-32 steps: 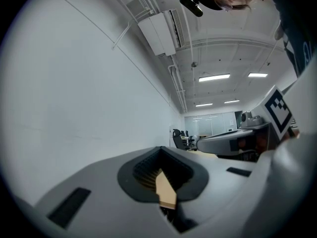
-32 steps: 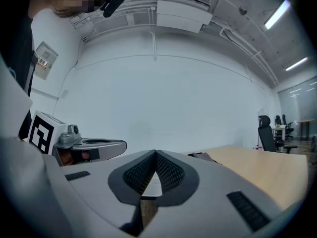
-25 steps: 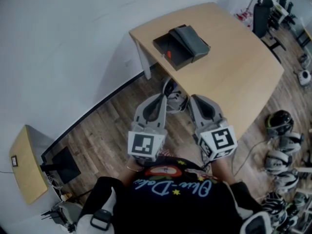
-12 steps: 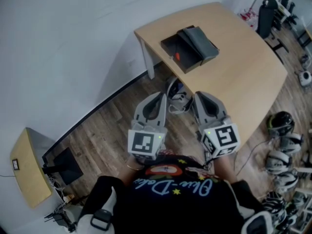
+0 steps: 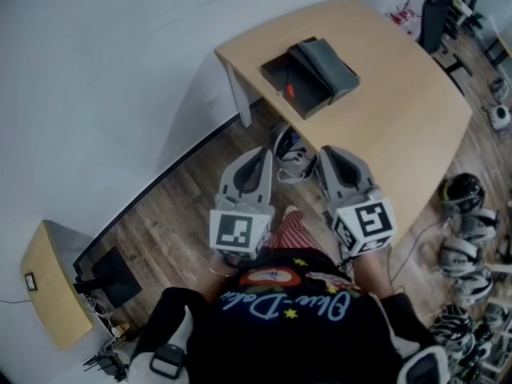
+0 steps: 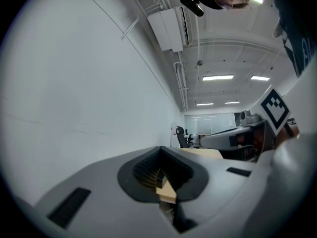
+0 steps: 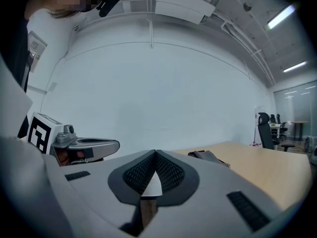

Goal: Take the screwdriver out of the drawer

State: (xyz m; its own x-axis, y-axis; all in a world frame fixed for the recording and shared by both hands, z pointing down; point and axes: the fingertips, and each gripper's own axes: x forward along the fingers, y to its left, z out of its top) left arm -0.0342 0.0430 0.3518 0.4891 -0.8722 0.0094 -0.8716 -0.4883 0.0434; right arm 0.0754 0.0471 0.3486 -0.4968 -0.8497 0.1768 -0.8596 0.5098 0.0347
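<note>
In the open black drawer [image 5: 276,74] far ahead, the red-handled screwdriver [image 5: 290,90] lies equally distant from the clenched, empty left gripper [image 5: 262,152] and right gripper [image 5: 330,152].

Big table [image 5: 400,110]: one. Drawer box [image 5: 324,61] on it: one. Screwdriver [image 5: 290,90], orange handle: one. Small table [image 5: 48,290] by wall: one. Grippers: two, left gripper [image 5: 262,157] and right gripper [image 5: 328,157]. Marker cubes [image 5: 241,233]: two, one on each gripper. Office chair [image 5: 432,18]: one easy to see. Helmets [image 5: 460,194] on floor: at least three, rest too blurry to count. Person [image 5: 280,318]: one.
</note>
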